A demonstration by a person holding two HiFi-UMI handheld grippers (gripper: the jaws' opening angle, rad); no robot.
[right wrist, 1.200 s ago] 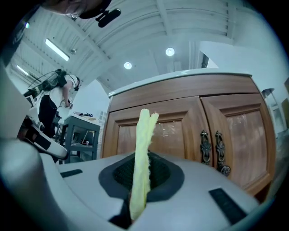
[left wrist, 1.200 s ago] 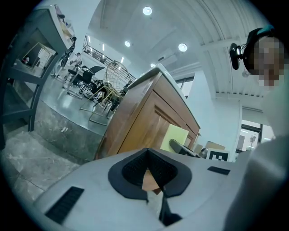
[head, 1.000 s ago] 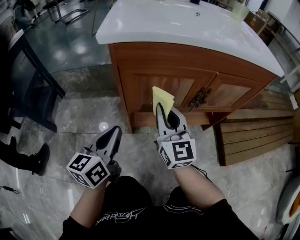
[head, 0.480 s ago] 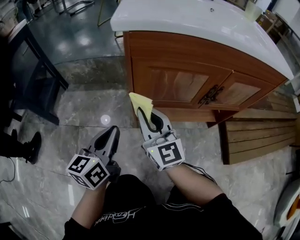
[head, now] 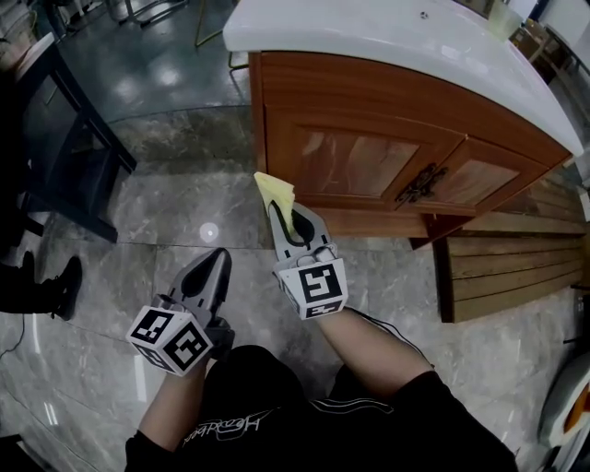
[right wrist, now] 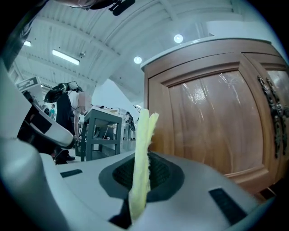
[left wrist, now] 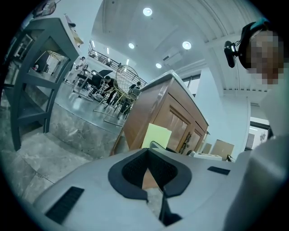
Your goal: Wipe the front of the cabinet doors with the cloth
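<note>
The wooden cabinet under a white top has two doors with dark metal handles at the middle. My right gripper is shut on a folded yellow cloth, which is held upright low by the cabinet's left front corner. I cannot tell whether the cloth touches the wood. In the right gripper view the cloth stands edge-on between the jaws, with the left door just to its right. My left gripper hangs lower left over the floor, shut and holding nothing. The left gripper view shows the cloth.
A dark grey table stands at the left on the glossy stone floor. Slatted wooden boards lie right of the cabinet. A person's dark shoe is at the far left. A pale cup sits on the white top.
My right gripper has carried the cloth leftward, from in front of the left door to the cabinet's left front corner. The left gripper has barely moved.
</note>
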